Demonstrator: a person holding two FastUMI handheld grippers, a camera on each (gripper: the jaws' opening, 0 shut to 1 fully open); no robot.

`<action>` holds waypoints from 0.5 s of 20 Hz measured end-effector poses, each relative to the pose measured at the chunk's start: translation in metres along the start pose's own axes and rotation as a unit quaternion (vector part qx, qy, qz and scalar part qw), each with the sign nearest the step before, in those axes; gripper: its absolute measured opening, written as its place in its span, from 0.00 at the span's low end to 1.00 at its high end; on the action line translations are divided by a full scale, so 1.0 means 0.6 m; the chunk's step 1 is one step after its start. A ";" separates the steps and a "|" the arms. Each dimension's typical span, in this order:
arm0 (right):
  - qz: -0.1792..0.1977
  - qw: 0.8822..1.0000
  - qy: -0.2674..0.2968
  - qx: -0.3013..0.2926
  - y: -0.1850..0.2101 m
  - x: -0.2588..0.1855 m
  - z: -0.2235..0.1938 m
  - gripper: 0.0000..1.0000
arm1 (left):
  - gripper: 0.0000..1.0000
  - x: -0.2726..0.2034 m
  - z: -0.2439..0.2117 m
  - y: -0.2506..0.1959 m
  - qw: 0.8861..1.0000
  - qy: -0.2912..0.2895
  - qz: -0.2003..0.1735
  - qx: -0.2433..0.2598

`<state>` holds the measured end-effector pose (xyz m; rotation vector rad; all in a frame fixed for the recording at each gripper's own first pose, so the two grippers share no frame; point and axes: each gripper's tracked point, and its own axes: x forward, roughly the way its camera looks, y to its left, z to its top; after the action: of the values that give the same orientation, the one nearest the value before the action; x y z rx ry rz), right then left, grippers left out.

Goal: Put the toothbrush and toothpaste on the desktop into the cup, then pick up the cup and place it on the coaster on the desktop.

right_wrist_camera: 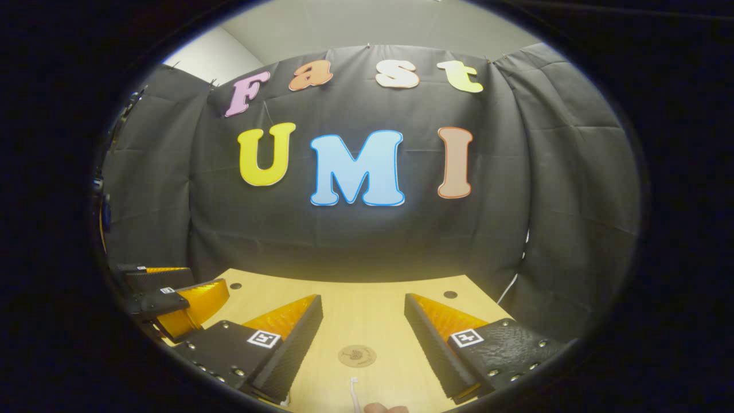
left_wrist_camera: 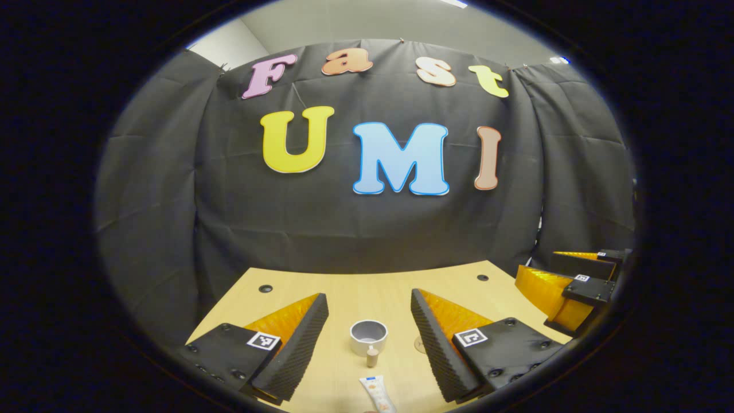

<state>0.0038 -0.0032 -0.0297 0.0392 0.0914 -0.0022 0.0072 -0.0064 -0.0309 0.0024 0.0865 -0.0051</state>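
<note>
Both grippers — left (left_wrist_camera: 370,335), right (right_wrist_camera: 363,332) — hover over the counter (left_wrist_camera: 367,292), jaws released, grasping nothing. Cup (left_wrist_camera: 369,336) stands upright between the left jaws; toothpaste (left_wrist_camera: 378,393) lies nearer. Coaster (right_wrist_camera: 356,355) lies between the right jaws — toothbrush (right_wrist_camera: 355,393) just before it.

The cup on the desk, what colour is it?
Grey, with a paler outer wall: the cup shows best in the left gripper view.
</note>
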 end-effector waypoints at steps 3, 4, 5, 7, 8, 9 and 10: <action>-0.003 1.000 0.023 0.004 -0.004 0.002 -0.022 0.92 | 0.94 0.005 -0.026 -0.003 1.000 0.022 -0.006 -0.002; -0.004 0.999 0.032 0.005 -0.006 0.003 -0.032 0.92 | 0.94 0.004 -0.038 -0.005 1.000 0.030 -0.008 -0.001; -0.006 0.999 0.043 0.005 -0.008 0.004 -0.040 0.92 | 0.95 0.005 -0.051 -0.007 0.999 0.040 -0.011 0.000; -0.006 0.997 0.073 0.005 -0.007 0.009 -0.067 0.92 | 0.95 0.008 -0.085 -0.014 0.998 0.066 -0.018 -0.002; -0.003 0.996 0.089 0.006 -0.004 0.009 -0.082 0.92 | 0.95 0.011 -0.110 -0.019 0.996 0.083 -0.021 -0.005; 0.002 0.994 0.108 0.006 -0.001 0.010 -0.098 0.92 | 0.95 0.013 -0.133 -0.020 0.995 0.101 -0.024 -0.009; 0.007 0.992 0.126 0.007 0.000 0.011 -0.118 0.92 | 0.95 0.014 -0.152 -0.022 0.993 0.117 -0.025 -0.012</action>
<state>0.0041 -0.0002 -0.1007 0.0533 0.3432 0.0164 0.0077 -0.0196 -0.1225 -0.0222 0.3212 -0.0536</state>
